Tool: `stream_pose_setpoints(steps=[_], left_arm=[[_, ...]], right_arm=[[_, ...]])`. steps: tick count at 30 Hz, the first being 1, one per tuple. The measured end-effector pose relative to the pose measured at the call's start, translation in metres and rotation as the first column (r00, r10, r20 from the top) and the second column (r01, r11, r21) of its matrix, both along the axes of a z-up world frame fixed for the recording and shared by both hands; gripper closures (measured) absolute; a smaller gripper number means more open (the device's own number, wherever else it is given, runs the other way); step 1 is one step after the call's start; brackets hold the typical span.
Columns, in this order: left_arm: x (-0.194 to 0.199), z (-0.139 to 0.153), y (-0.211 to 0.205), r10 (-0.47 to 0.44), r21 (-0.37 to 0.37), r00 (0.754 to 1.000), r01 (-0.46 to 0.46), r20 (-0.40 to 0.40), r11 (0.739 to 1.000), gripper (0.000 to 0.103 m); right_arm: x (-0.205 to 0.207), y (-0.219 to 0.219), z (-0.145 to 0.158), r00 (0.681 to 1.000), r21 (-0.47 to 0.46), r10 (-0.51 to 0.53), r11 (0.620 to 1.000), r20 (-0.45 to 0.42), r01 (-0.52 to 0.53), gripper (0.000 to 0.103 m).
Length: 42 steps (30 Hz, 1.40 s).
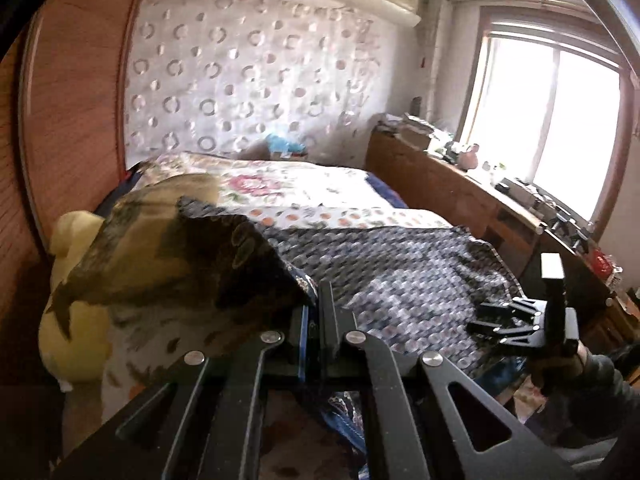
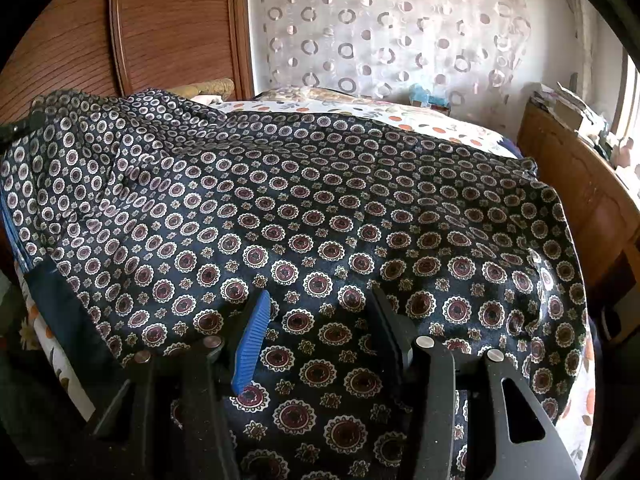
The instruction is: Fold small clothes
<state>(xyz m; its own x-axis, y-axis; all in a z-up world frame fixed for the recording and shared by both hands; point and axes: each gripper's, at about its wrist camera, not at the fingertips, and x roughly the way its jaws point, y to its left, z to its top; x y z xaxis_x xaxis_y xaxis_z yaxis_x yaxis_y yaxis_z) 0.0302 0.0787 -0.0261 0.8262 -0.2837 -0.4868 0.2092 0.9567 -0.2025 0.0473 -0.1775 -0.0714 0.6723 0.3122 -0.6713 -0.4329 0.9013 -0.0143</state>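
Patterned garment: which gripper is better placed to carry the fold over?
Left. The left gripper is shut on the patterned garment, its edge lifted; the right gripper is open over flat cloth.

left tool (image 1: 316, 312): black linkage, silver rivets | right tool (image 2: 320, 340): blue ribbed pad | dark sleeve (image 1: 600, 396)

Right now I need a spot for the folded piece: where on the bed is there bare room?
The floral bedspread lies bare beyond the patterned garment, toward the dotted curtain. The near half is covered by the garment. The wooden ledge under the window is cluttered.
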Motion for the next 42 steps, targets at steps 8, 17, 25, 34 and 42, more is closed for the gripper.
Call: stream_pose_setpoints(steps=[8, 17, 25, 34, 42], left_arm=[[0.02, 0.029, -0.049, -0.118, 0.01, 0.991, 0.118, 0.063, 0.993, 0.099], [0.045, 0.07, -0.121, -0.283, 0.05, 0.951, 0.279, 0.125, 0.959, 0.099], [0.055, 0.069, -0.161, -0.338, 0.093, 0.938, 0.331, 0.082, 0.939, 0.078], [0.037, 0.052, -0.158, -0.306, 0.128, 0.949, 0.296, 0.071, 0.947, 0.034], [0.025, 0.025, -0.129, -0.23, 0.146, 0.973, 0.223, 0.035, 0.964, 0.03]], right_arm=[[-0.013, -0.023, 0.018, 0.997, 0.03, -0.06, 0.998, 0.038, 0.059, 0.051], [-0.041, -0.06, 0.05, 0.981, 0.036, -0.149, 0.989, 0.128, 0.146, 0.051], [-0.052, -0.063, 0.05, 0.974, 0.059, -0.178, 0.983, 0.141, 0.171, 0.051], [-0.049, -0.06, 0.047, 0.982, 0.063, -0.151, 0.988, 0.117, 0.144, 0.051], [-0.036, -0.027, 0.045, 0.994, 0.042, -0.054, 0.998, 0.1, 0.05, 0.051]])
